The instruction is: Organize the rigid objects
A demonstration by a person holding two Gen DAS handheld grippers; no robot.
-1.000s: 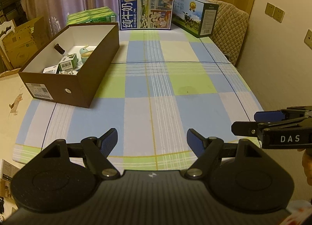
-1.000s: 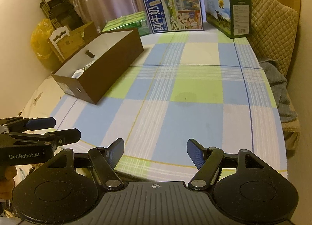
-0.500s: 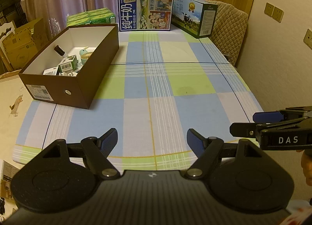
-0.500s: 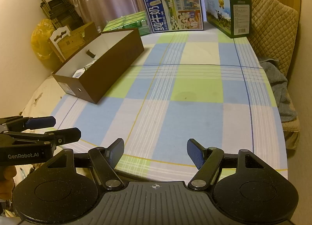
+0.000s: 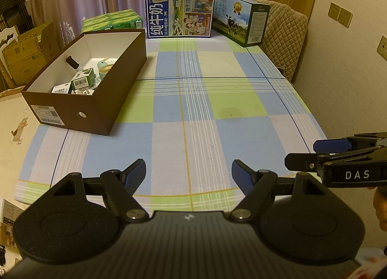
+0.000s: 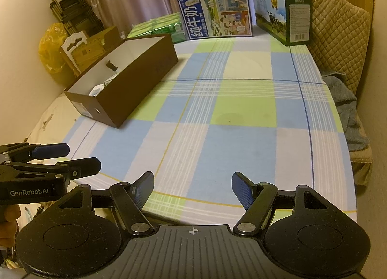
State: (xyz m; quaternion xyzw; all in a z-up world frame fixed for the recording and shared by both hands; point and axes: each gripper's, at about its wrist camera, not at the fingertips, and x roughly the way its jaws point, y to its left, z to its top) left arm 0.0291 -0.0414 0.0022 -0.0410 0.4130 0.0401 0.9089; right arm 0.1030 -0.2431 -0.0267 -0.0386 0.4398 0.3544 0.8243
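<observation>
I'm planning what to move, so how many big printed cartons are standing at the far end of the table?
2. The blue milk carton stands at the far edge, middle. The green-ended cow carton sits just right of it, angled. The brown box on the left may hide others.

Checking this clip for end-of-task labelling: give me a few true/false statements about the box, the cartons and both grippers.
1. The brown cardboard box on the checked tablecloth holds several small items. True.
2. The left gripper is shut on a small green package. False: it is open, with nothing between its pads.
3. The blue milk carton stands at the table's far end, beside the green-sided cow-print carton. True.
4. The right gripper is inside the brown box. False: it is open over the tablecloth's near edge, well apart from the box.
5. A closed lid covers the brown box. False: the top is open, showing its white interior.
</observation>
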